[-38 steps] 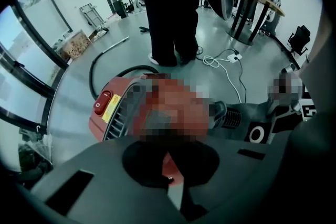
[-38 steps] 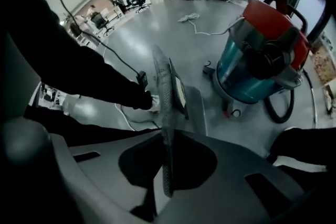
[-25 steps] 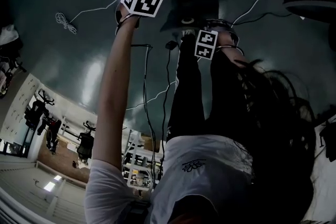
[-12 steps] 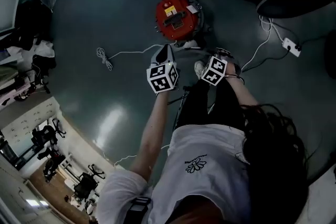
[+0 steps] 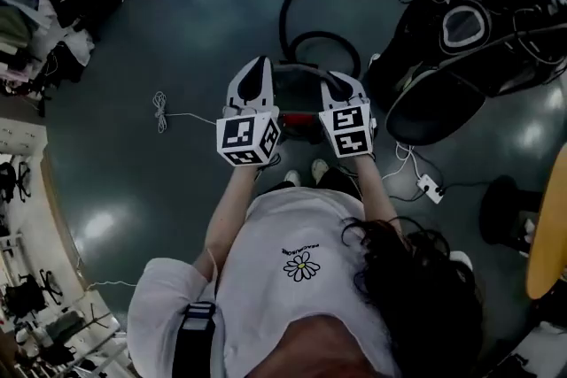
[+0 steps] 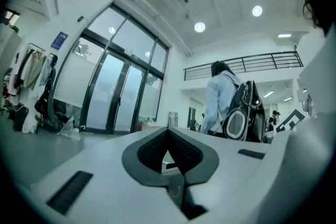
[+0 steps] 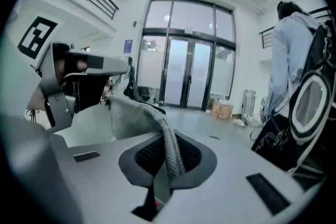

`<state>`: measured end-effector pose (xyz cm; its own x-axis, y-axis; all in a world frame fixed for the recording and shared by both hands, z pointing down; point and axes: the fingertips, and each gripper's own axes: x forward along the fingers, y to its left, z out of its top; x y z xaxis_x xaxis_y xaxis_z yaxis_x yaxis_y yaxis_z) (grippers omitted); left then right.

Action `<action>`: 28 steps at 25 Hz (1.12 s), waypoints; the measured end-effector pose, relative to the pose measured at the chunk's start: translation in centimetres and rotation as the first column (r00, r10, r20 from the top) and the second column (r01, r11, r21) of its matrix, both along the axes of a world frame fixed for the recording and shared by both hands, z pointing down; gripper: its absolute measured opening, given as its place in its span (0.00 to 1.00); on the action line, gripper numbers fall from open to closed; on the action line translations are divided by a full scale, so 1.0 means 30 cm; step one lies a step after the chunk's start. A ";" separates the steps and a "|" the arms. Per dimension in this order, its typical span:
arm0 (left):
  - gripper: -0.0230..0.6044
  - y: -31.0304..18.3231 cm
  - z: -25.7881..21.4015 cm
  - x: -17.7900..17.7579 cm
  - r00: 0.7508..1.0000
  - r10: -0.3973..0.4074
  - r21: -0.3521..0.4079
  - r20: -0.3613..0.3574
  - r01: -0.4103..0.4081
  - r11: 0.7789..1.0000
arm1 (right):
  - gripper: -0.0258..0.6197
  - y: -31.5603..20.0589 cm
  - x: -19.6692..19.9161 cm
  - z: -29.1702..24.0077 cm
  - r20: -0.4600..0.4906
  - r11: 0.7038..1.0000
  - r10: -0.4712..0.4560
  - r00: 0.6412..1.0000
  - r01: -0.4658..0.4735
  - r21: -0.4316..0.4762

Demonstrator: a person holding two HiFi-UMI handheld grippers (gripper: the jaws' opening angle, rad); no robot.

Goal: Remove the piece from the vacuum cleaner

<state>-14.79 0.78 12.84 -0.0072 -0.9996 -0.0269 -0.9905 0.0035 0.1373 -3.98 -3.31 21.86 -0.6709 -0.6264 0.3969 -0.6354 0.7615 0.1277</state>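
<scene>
Step in hand: the removal looks all but done, since the soft grey mesh-faced filter piece is off the machine and held up in the air, well apart from it
Right gripper: the right gripper has its fingers clamped on one edge of the piece, which runs out to the left towards the other gripper
Left gripper: the left gripper has its fingers pressed together with nothing between them in its own view; the piece ends near its tip, and touch cannot be told
Vacuum cleaner: the round red vacuum cleaner stands on the dark glossy floor just beyond the person's feet, mostly hidden under both grippers, its black hose looping to the far side
Next move: probably carrying the piece aside and setting it down, which calls for a firm right-hand grip until it rests somewhere
</scene>
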 end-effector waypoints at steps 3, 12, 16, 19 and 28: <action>0.04 0.003 -0.210 -0.139 0.998 -0.056 0.132 -0.011 0.057 0.990 | 0.08 -0.061 -0.124 -0.286 0.128 0.988 -0.035 0.991 0.014 0.155; 0.04 0.106 -0.600 -0.252 0.990 -0.140 0.418 -0.014 0.133 0.899 | 0.08 -0.061 -0.168 -0.785 0.411 0.961 -0.112 0.905 -0.006 0.276; 0.04 0.047 -0.619 -0.232 0.990 -0.142 0.427 -0.004 0.130 0.895 | 0.08 -0.106 -0.145 -0.824 0.469 0.964 -0.097 0.878 -0.035 0.265; 0.04 0.007 -0.599 -0.225 0.992 -0.125 0.410 -0.012 0.119 0.904 | 0.08 -0.124 -0.128 -0.818 0.475 0.963 -0.089 0.876 -0.047 0.266; 0.04 -0.041 -0.588 -0.220 0.996 -0.085 0.420 -0.023 0.087 0.903 | 0.08 -0.129 -0.110 -0.799 0.445 0.956 -0.068 0.893 -0.069 0.284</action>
